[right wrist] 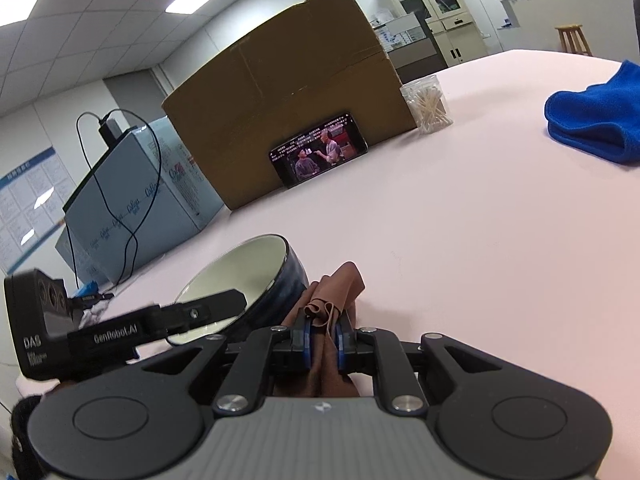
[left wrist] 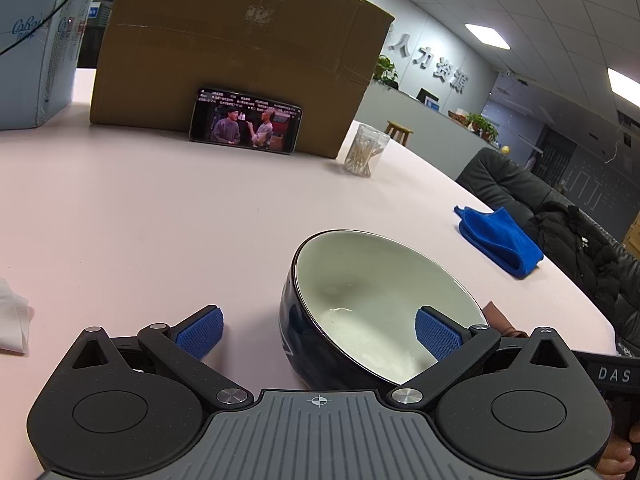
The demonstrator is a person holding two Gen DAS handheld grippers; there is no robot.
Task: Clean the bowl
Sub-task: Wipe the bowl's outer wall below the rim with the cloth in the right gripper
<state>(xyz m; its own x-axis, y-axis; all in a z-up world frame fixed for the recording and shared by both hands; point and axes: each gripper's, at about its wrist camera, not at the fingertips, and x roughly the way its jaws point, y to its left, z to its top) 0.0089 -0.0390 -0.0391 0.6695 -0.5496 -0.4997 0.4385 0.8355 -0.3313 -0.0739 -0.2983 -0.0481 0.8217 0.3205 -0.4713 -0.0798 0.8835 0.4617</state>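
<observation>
The bowl (left wrist: 372, 312) sat on the pale pink table (left wrist: 160, 220), glossy dark blue outside and creamy white within, round and deep, tipped so that its mouth faced up and away; nothing lay in it apart from faint smears on the glaze. Farther back a clear plastic jar (left wrist: 366, 150) held a bundle of cotton swabs, upright, just beside a big brown cardboard box (left wrist: 240, 52) with taped seams. A phone (left wrist: 246, 120) leaned against that box, its screen lit. A pale blue printed carton (right wrist: 132, 200) stood beside the box, a black cable draped over it. A folded blue cloth (left wrist: 500, 240), thick and fuzzy, lay well apart from the bowl near the table's edge.

The left gripper (left wrist: 320, 334) had its jaws spread wide, the ribbed blue pads astride the bowl's near wall: one pad inside the bowl, the other outside over the table, neither visibly pressing on it. The right gripper (right wrist: 323, 342) was clenched on a crumpled brown cloth (right wrist: 336, 288), thin and soft, bunched above its pads just beside the bowl's outer wall; I could not tell whether the cloth touched the bowl
</observation>
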